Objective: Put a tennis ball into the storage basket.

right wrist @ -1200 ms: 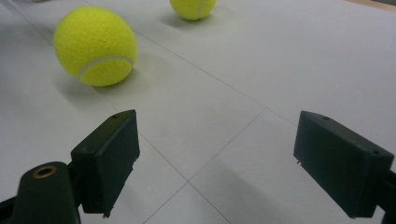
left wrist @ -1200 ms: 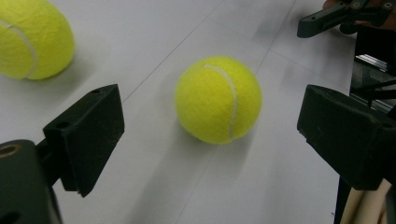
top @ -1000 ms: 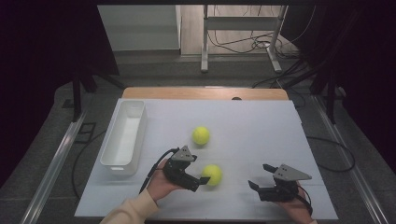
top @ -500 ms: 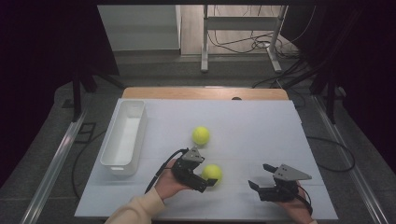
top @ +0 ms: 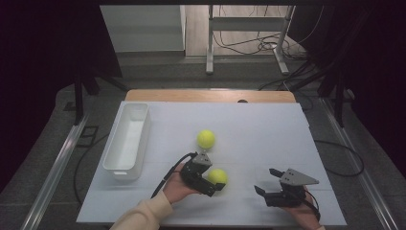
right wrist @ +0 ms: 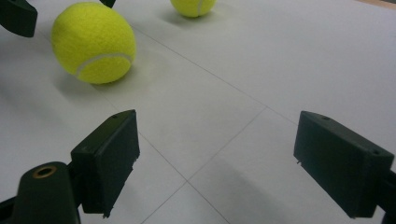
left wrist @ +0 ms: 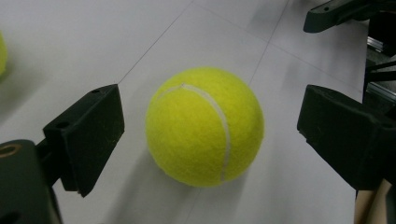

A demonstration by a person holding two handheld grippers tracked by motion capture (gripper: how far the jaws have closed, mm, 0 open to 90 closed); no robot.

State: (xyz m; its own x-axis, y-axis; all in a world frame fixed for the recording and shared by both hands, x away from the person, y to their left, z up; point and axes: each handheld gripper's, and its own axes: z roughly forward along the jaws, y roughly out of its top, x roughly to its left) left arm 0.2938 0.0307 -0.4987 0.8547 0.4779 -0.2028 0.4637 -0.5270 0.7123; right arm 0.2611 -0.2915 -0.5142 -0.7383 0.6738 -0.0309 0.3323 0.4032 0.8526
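Observation:
A yellow tennis ball (left wrist: pixel 205 126) rests on the white table between the jaws of my left gripper (top: pixel 216 177). The jaws stand wide on either side of it with gaps, so the gripper is open. The same ball (right wrist: pixel 93 42) appears at the upper left of the right gripper view. A second tennis ball (top: pixel 206 139) lies a little farther back, apart from the first. My right gripper (top: pixel 265 180) sits open near the front right of the table, with bare table between its fingers (right wrist: pixel 107 158).
A white rectangular bin (top: pixel 128 141) stands along the table's left side with nothing visible in it. The white table surface (top: pixel 268 134) extends to the right and back. Beyond the far wooden edge are a metal stand and floor cables.
My left gripper has slid toward the near ball, so its open jaws now flank it. Balls and right gripper have stayed put.

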